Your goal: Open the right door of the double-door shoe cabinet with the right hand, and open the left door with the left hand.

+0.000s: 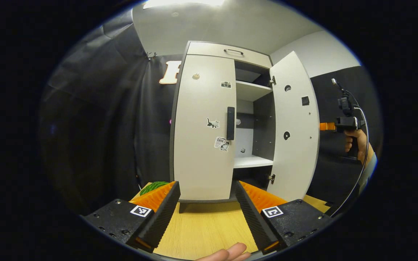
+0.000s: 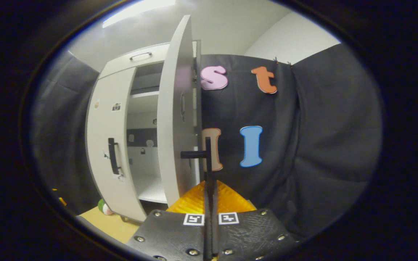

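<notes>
The white double-door shoe cabinet (image 1: 227,50) stands on a wooden table. Its left door (image 1: 201,145) is closed, with a black vertical handle (image 1: 230,123) at its inner edge. My left gripper (image 1: 207,183) is open, low in front of that door and apart from it. The right door (image 1: 294,127) is swung wide open. In the right gripper view this door (image 2: 174,127) is seen edge-on, and my right gripper (image 2: 208,183) is shut on its black handle (image 2: 207,152). From the left gripper view, the right gripper (image 1: 327,126) sits behind the open door, held by a hand (image 1: 356,143).
White shelves (image 1: 252,90) show inside the cabinet. A green striped object (image 1: 152,187) lies on the wooden table (image 1: 201,224) left of the cabinet. A fingertip (image 1: 227,253) shows at the bottom edge. Black cloth walls surround the booth.
</notes>
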The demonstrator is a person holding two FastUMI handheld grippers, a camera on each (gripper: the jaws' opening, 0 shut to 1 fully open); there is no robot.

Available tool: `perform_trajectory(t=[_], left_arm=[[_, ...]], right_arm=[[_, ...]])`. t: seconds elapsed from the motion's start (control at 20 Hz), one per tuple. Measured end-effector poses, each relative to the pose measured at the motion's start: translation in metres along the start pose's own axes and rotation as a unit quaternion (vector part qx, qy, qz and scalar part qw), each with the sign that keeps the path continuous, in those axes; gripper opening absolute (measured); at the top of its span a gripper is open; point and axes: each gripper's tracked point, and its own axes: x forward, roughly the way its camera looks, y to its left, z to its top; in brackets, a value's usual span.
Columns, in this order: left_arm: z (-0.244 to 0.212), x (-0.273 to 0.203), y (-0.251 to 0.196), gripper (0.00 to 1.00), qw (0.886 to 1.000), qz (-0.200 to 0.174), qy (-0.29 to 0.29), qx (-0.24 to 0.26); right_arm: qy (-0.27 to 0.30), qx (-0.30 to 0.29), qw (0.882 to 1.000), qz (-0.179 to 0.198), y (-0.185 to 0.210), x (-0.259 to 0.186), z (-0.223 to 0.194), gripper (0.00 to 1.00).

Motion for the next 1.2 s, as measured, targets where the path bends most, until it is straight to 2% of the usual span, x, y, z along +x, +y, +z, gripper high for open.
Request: perform_trajectory(t=[0.1, 0.25, 0.55, 0.65, 0.7, 0.8, 0.85, 0.9, 0.95, 1.0, 1.2], left_arm=[[0.0, 0.001, -0.004, 0.95, 1.0, -0.001, 0.001, 0.003], [0.0, 0.002, -0.01, 0.95, 1.0, -0.002, 0.002, 0.005], [0.011, 0.016, -0.013, 0.95, 1.0, 0.008, -0.003, 0.015], [0.018, 0.028, -0.011, 0.95, 1.0, 0.016, -0.006, 0.02], [0.022, 0.034, -0.011, 0.95, 1.0, 0.018, -0.008, 0.021], [0.029, 0.049, -0.013, 0.95, 1.0, 0.018, -0.009, 0.017], [0.03, 0.057, -0.015, 0.95, 1.0, 0.015, -0.007, 0.013], [0.033, 0.064, -0.017, 0.95, 1.0, 0.012, -0.005, 0.01], [0.034, 0.07, -0.018, 0.95, 1.0, 0.01, -0.002, 0.008], [0.036, 0.077, -0.02, 0.95, 1.0, 0.01, 0.002, 0.008], [0.049, 0.114, -0.034, 0.95, 1.0, 0.001, 0.002, -0.001]], right_arm=[[0.004, 0.025, 0.999, 0.025, 0.01, -0.002, -0.001, 0.0], [-0.002, 0.001, 1.0, 0.014, 0.001, -0.002, -0.003, 0.0], [-0.006, 0.02, 1.0, 0.011, 0.003, -0.013, -0.005, 0.01], [-0.027, 0.013, 1.0, 0.0, -0.005, -0.03, 0.0, 0.14], [-0.035, 0.009, 0.999, -0.002, -0.005, -0.041, 0.002, 0.36], [-0.044, 0.0, 0.999, -0.02, -0.008, -0.061, 0.0, 0.67], [-0.048, -0.005, 0.998, -0.033, -0.012, -0.074, -0.003, 0.76], [-0.049, -0.01, 0.998, -0.042, -0.013, -0.084, -0.008, 0.96], [-0.045, -0.012, 0.998, -0.049, -0.01, -0.094, -0.013, 0.93], [-0.039, -0.01, 0.998, -0.052, -0.008, -0.105, -0.021, 0.99], [-0.007, 0.007, 0.999, -0.048, 0.007, -0.152, -0.061, 0.98]])
